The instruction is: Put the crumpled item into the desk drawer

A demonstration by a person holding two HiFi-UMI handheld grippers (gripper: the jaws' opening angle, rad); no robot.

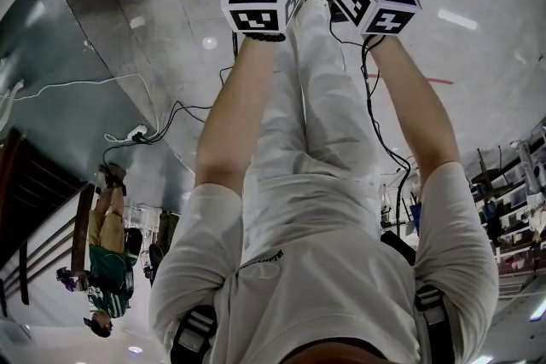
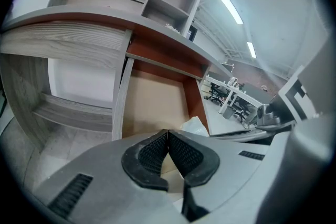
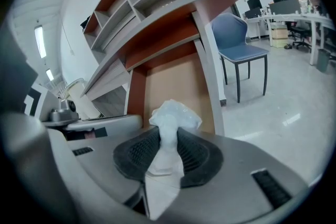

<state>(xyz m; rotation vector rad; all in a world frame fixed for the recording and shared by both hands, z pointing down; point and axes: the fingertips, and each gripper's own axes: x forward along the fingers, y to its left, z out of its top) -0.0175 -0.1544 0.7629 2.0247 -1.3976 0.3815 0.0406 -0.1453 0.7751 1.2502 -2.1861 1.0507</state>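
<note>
Right gripper (image 3: 169, 136) has the wad (image 3: 173, 115) pinched firmly between its jaws, crumpled head poking out past the tips, and the open drawer (image 3: 173, 81) lies straight ahead of it. Left gripper (image 2: 168, 136) is alongside, jaws pressed together on nothing. Pickup looks done; lowering in and releasing are left.

Drawer (image 3: 176, 86) gapes open beneath the overhanging desktop (image 3: 202, 3).
</note>
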